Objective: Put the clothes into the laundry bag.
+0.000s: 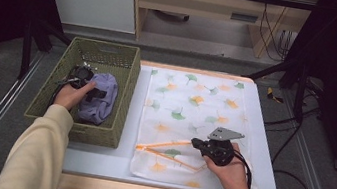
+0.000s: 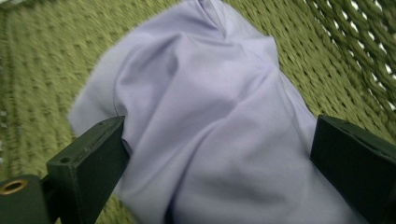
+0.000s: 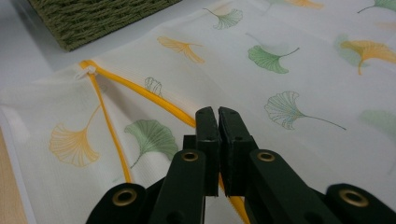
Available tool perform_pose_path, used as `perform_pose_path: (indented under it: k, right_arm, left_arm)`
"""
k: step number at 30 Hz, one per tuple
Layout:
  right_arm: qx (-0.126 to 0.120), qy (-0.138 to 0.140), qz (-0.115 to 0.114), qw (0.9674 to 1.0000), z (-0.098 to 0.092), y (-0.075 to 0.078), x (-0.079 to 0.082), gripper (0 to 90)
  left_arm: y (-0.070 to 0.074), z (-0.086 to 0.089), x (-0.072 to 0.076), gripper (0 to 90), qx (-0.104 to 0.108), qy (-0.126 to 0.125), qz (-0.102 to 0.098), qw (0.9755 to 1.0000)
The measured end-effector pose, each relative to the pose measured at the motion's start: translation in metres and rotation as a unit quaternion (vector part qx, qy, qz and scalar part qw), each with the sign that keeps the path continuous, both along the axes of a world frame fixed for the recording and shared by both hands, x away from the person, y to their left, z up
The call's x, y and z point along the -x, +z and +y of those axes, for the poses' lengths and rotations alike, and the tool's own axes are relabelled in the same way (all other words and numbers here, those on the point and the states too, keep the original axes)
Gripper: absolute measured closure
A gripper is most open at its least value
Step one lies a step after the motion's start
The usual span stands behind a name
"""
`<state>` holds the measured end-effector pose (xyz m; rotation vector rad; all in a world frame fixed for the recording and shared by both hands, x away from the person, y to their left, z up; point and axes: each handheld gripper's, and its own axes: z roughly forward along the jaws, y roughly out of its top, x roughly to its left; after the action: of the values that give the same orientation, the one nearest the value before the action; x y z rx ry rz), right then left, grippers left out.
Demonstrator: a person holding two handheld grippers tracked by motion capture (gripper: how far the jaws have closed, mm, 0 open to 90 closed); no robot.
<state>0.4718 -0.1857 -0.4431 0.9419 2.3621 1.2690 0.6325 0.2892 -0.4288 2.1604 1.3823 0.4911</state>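
Table (image 1: 96,157), lower centre of the high view: a pale top, most of it covered by the mesh laundry bag (image 1: 194,108), white with green and orange ginkgo leaves, lying flat from the upper centre down to the lower centre. Its orange zipper edge (image 1: 168,152) was parted in a narrow V at the lower left of the bag, so the mouth was open but only a little.

Green woven basket (image 1: 125,83), left of centre, just beside the bag's left edge. The lilac garment (image 1: 100,97) was inside it, bunched on the basket floor.

My reading of progress: the bag was laid out and unzipped; the garment had not left the basket, so lifting it, carrying it over and feeding it into the mouth were all left.

Your right gripper (image 3: 218,112), lower right of centre in the high view, had its jaws pinched tight on the orange zipper edge (image 3: 140,91), holding the mouth in place.

Your left gripper (image 1: 80,76) was down in the basket. In the left gripper view its jaws stood wide, one on each side of the lilac garment (image 2: 205,126); the left-hand pad sat against the cloth's edge, the right-hand one close beside a fold. The cloth lay between them, not yet pinched.
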Motion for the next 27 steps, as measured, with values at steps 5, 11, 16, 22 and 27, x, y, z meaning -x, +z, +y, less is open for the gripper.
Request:
perform_pose_path:
  k: [5,11,16,22,27]
  right_arm:
    - [0.0,0.0,0.001,1.0,0.0,0.0,0.0,87.8]
    - [-0.002,-0.001,0.002,1.0,0.0,0.0,0.0,88.0]
    - [-0.002,0.0,0.002,1.0,0.0,0.0,0.0,88.1]
    - [-0.002,0.0,0.002,1.0,0.0,0.0,0.0,88.1]
    - [-0.002,0.0,0.002,1.0,0.0,0.0,0.0,88.0]
  left_arm:
    - [-0.003,-0.002,0.0,4.1,-0.003,-0.012,0.003,0.9999]
    - [-0.004,-0.004,0.0,4.2,-0.003,-0.019,0.008,0.9998]
    - [-0.008,-0.008,0.0,3.7,-0.006,-0.025,0.009,0.9996]
    - [-0.01,-0.01,0.0,3.5,-0.01,-0.029,0.014,0.9994]
    - [-0.01,-0.011,0.0,3.4,-0.012,-0.033,0.012,0.9993]
